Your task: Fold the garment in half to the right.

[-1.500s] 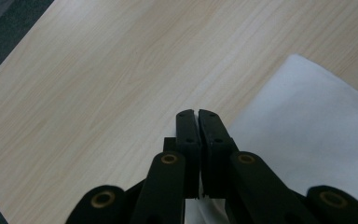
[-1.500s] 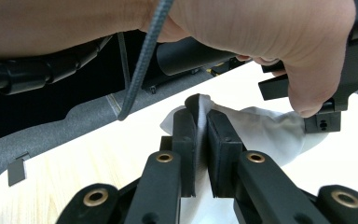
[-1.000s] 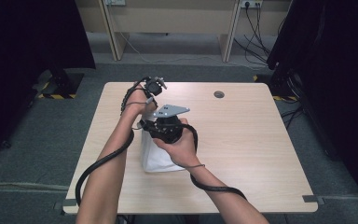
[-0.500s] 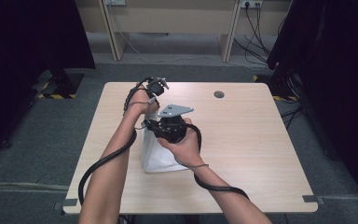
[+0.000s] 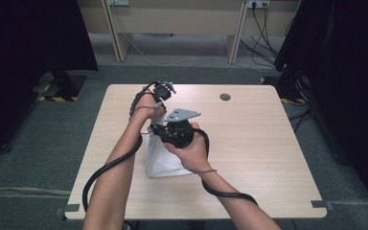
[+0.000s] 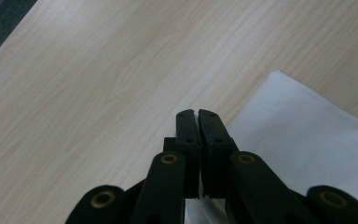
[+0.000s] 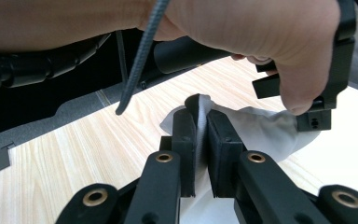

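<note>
A white cloth (image 5: pixel 165 163) lies on the pale wooden table (image 5: pixel 258 143), its far edge pulled up off the surface. My right gripper (image 7: pixel 198 114) is shut on a raised fold of the cloth (image 7: pixel 261 126), which pokes up between its jaws. In the high view the right gripper (image 5: pixel 157 130) sits at the cloth's upper left. My left gripper (image 6: pixel 197 114) is shut, with a thin pale sliver between its jaws and the cloth (image 6: pixel 307 135) spreading beneath it. In the high view the left gripper (image 5: pixel 160 101) is held just beyond the right one.
A small round grommet (image 5: pixel 225 97) sits near the table's far edge. Black cables trail from both grippers along the forearms to the near edge. A desk frame and floor cables (image 5: pixel 263 19) stand beyond the table, with dark curtains at both sides.
Both hands have shifted slightly to the right with the cloth's raised edge still between them. The cloth's lower part has stayed on the table.
</note>
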The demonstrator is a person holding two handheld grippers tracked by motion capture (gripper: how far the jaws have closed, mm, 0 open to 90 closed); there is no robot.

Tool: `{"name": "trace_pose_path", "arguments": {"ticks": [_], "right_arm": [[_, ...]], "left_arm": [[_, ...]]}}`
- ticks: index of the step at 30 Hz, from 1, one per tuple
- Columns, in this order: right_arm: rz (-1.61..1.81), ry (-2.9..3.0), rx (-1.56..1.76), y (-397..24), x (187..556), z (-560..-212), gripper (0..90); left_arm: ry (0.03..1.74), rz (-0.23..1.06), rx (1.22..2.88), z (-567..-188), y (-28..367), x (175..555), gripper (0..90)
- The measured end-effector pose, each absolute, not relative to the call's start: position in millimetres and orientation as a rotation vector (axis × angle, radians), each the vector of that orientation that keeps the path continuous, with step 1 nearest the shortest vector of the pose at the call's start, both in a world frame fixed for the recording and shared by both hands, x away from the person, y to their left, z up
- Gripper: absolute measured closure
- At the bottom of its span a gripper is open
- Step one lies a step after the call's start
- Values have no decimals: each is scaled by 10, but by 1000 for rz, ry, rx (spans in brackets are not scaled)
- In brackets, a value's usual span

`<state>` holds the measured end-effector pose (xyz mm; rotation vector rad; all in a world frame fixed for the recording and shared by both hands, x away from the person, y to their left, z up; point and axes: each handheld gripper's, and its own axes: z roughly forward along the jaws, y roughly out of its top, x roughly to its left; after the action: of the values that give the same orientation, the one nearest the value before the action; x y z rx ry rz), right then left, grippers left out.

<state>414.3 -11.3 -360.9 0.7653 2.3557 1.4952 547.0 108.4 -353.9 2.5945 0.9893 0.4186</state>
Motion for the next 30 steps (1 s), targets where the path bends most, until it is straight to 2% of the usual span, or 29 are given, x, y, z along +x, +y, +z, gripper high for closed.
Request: {"name": "trace_pose_path", "arguments": {"ticks": [30], "right_arm": [[1464, 2346, 812, -343, 4141, -3732, 830]], "left_arm": [[972, 386, 2597, -3677, 911, 5475, 866]]}}
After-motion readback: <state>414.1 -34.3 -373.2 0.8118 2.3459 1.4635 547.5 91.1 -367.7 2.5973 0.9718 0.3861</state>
